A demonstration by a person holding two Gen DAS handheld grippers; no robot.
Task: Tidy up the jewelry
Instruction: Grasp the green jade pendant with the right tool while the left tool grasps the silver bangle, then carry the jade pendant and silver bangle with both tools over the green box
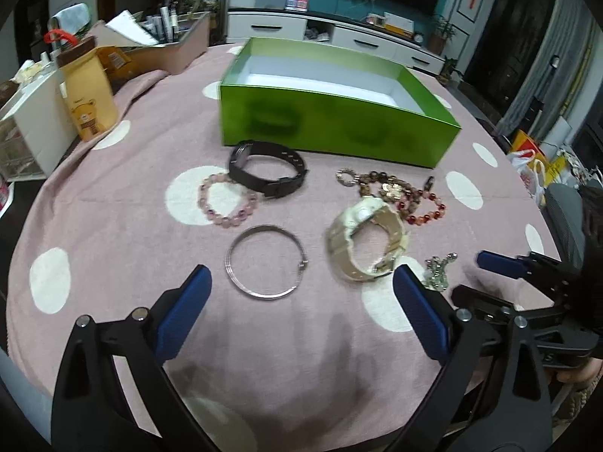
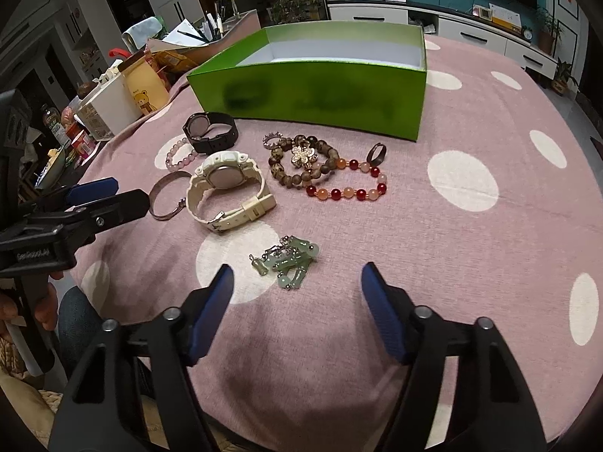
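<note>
An open green box (image 1: pixel 331 120) (image 2: pixel 320 101) stands at the back of the pink dotted tablecloth. In front of it lie a black watch (image 1: pixel 267 169) (image 2: pixel 211 132), a pink bead bracelet (image 1: pixel 228 203) (image 2: pixel 181 154), a silver bangle (image 1: pixel 265 263) (image 2: pixel 166 196), a cream watch (image 1: pixel 367 243) (image 2: pixel 226 188), a brown bead bracelet (image 2: pixel 301 165), a red bead bracelet (image 2: pixel 346 184) (image 1: pixel 426 211) and green jade pieces (image 2: pixel 290 260) (image 1: pixel 437 275). My left gripper (image 1: pixel 301 286) is open and empty just before the bangle. My right gripper (image 2: pixel 297 282) is open and empty just before the jade pieces.
A yellow bear-print bag (image 1: pixel 88 94) and white drawer boxes (image 1: pixel 30 128) stand at the left table edge, with a cluttered tray (image 1: pixel 166 45) behind. The right gripper shows at the right of the left wrist view (image 1: pixel 527 282). A small dark ring (image 2: pixel 377 154) lies near the red beads.
</note>
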